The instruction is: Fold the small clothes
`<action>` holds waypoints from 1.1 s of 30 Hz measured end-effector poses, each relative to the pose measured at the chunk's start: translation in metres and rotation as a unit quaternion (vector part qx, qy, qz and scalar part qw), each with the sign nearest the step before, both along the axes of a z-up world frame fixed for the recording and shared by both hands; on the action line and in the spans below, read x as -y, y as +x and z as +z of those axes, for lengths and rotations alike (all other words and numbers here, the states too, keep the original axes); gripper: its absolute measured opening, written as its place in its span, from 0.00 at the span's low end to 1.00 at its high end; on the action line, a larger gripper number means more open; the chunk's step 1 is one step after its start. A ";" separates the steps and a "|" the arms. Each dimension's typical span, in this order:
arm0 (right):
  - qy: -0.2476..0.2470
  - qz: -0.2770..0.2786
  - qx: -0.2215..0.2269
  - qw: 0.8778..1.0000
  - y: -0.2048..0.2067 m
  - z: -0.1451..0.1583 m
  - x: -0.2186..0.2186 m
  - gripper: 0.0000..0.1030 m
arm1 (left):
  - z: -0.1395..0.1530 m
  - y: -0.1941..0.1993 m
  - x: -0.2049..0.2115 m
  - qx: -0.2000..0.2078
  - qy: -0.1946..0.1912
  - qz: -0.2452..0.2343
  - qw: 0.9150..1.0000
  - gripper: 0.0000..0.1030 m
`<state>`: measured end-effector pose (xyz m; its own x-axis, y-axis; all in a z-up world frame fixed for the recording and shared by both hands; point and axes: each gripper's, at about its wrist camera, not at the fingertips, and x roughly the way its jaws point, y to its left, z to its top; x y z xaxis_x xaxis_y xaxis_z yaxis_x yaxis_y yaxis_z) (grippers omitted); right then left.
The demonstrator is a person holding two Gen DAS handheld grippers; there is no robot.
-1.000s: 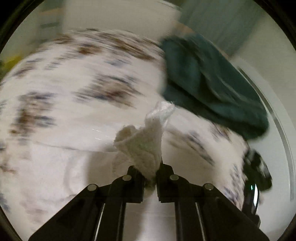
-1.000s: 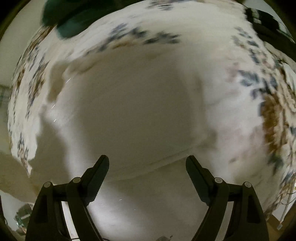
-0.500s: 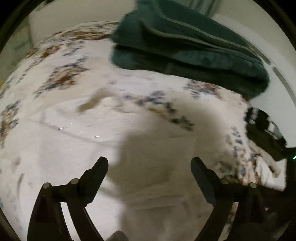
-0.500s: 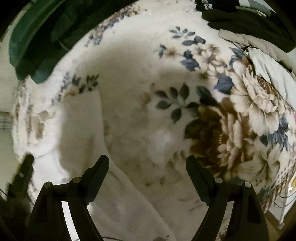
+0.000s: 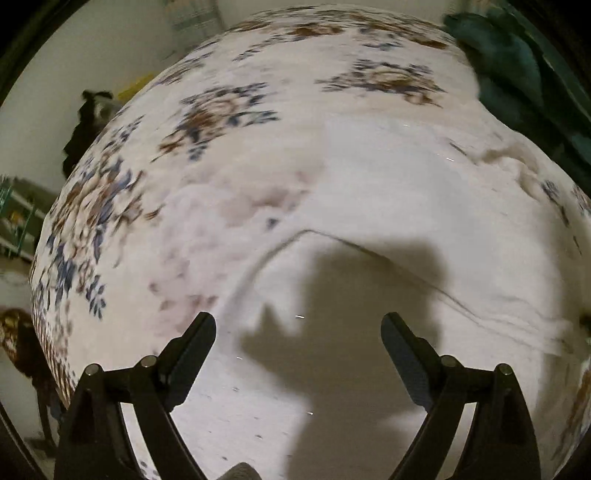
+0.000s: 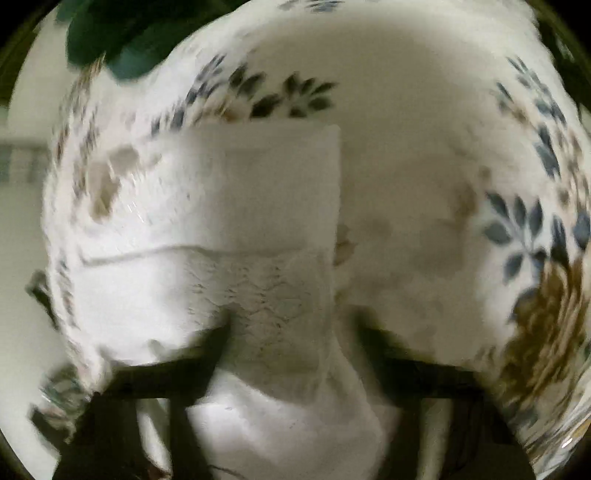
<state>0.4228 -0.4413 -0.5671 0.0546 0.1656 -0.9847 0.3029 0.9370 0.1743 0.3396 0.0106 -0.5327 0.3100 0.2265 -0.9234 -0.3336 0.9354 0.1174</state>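
A small white garment [image 5: 388, 206] lies flat on a floral bedspread [image 5: 221, 110], with a folded layer edge running across it. My left gripper [image 5: 298, 343] is open and empty, hovering just above the garment's near part. In the right wrist view the same white garment [image 6: 251, 206] shows as a folded rectangle with a lace-textured band. My right gripper [image 6: 291, 339] is open, its blurred jaws wide apart on either side of the garment's near end; nothing is pinched.
A dark green folded blanket sits at the far right of the bed [image 5: 517, 74] and at the top left in the right wrist view [image 6: 110, 33]. The bed's left edge drops to a floor with dark items [image 5: 85, 125].
My left gripper let go of the white cloth corner, opened, and swung left over the garment. My right gripper moved back over the garment; its view is motion-blurred now.
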 end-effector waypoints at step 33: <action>0.188 -0.066 -0.003 0.980 0.036 0.003 0.133 0.62 | 0.014 -0.122 0.090 -0.041 -0.068 -0.028 0.996 0.89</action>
<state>0.4590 -0.5738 -0.5640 0.0942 0.5078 -0.8563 0.4185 0.7602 0.4969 0.2179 -0.0797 -0.5185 0.2404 0.0816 -0.9673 -0.2752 0.9613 0.0127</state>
